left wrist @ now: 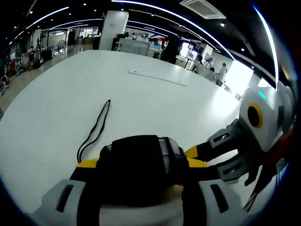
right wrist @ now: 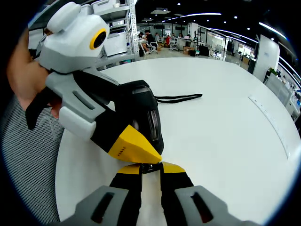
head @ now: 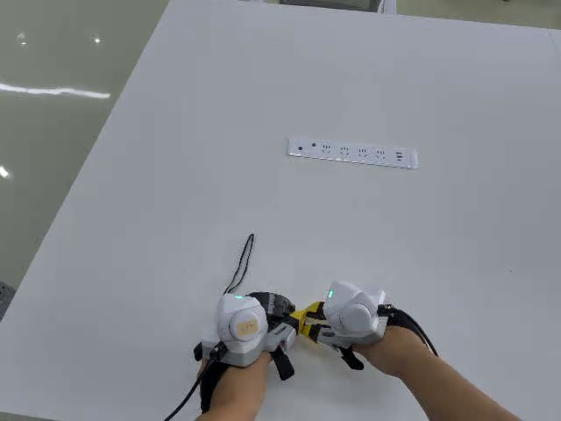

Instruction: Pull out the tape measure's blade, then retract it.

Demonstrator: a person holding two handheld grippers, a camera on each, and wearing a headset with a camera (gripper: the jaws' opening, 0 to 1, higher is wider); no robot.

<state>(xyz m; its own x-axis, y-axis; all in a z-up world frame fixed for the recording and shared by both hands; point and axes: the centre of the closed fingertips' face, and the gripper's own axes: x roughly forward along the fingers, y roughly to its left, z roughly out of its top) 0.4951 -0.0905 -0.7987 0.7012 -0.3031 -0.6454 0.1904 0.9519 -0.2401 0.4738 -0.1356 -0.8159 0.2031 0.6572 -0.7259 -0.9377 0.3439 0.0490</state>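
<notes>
A black, rounded tape measure with a rubbery case [left wrist: 138, 172] sits close to the near edge of the plain white counter [head: 412, 254], clamped across its body by the yellow-tipped jaws of the left tool [head: 289, 321]. No blade is visibly drawn out. The right tool [right wrist: 151, 168] meets it nose to nose at the case's mouth, its jaws drawn narrow. Whether they actually pinch the blade's end hook cannot be made out. The measure's thin black wrist cord [head: 243, 261] trails away toward the far edge, where a long white power strip [head: 352, 153] lies well apart. The likeliest failure here appears to be a slip at the hook, since a thin metal lip offers little purchase and a shallow bite could let it snap back into the case. A sideways pull could kink the blade or twist the round case out of the left tool's grip. On the return, a sudden release might whip the blade home and jolt the case loose, and the loose cord could snag a jaw.
</notes>
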